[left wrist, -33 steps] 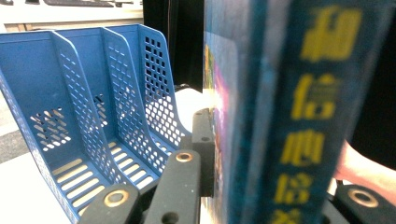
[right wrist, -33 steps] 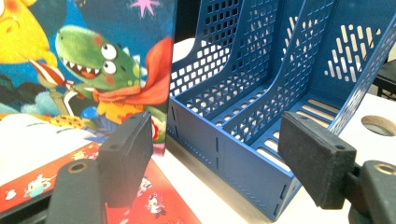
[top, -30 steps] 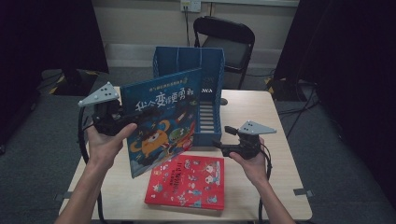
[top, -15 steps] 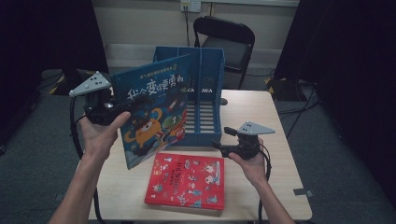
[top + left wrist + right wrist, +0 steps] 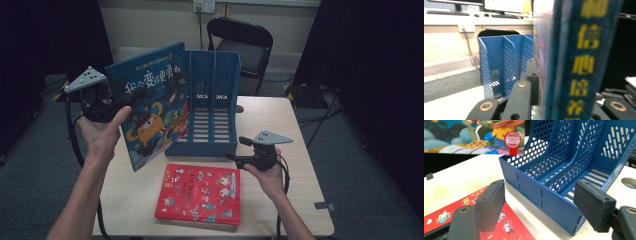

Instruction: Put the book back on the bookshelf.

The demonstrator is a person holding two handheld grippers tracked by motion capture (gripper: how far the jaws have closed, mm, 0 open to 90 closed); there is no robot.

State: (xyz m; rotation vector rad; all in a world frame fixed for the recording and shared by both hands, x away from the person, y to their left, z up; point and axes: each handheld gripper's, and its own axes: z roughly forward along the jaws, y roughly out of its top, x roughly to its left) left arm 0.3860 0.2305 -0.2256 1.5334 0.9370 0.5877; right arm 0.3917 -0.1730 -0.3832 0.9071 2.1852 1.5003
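High view: left gripper (image 5: 112,107) is clamped on the blue picture book (image 5: 150,102), held up just left of the blue file rack (image 5: 212,105). Left gripper view: book spine (image 5: 576,60) pinched, rack behind. Right gripper view: right gripper (image 5: 541,206) gapes wide and empty before the rack, above the red book (image 5: 461,220).

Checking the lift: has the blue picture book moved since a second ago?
Yes. The blue picture book has risen and shifted left against the blue file rack.
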